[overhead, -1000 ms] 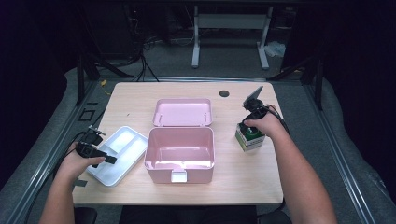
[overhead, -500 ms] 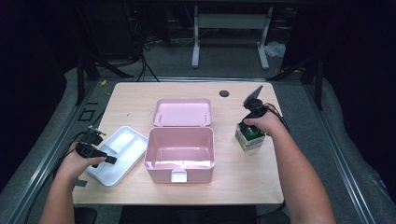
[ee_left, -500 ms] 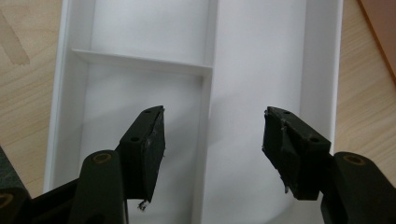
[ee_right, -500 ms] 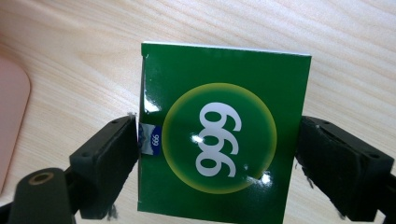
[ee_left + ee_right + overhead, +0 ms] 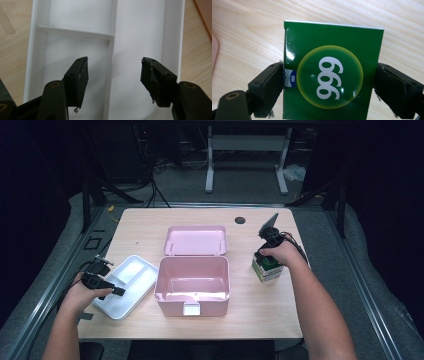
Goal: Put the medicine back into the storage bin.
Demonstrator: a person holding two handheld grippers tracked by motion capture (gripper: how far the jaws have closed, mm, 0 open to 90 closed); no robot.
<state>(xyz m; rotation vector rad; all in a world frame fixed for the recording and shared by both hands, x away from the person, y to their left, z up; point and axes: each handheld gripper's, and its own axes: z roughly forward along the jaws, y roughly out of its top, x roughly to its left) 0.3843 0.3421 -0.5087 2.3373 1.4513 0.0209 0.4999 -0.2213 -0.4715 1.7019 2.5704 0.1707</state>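
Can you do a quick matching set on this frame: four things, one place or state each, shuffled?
Things
1. green box
2. white tray
3. pink bin
4. pink lid

Places or states
A. lying flat behind the bin
B. between the jaws of the right gripper
C. open and empty, mid-table
D. under the open left gripper

Pairs: 1-B, 2-D, 3-C, 4-A

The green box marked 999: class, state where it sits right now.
In the high view, the green box stands on the table's right side, right of the open pink case, between the right tool's jaws.
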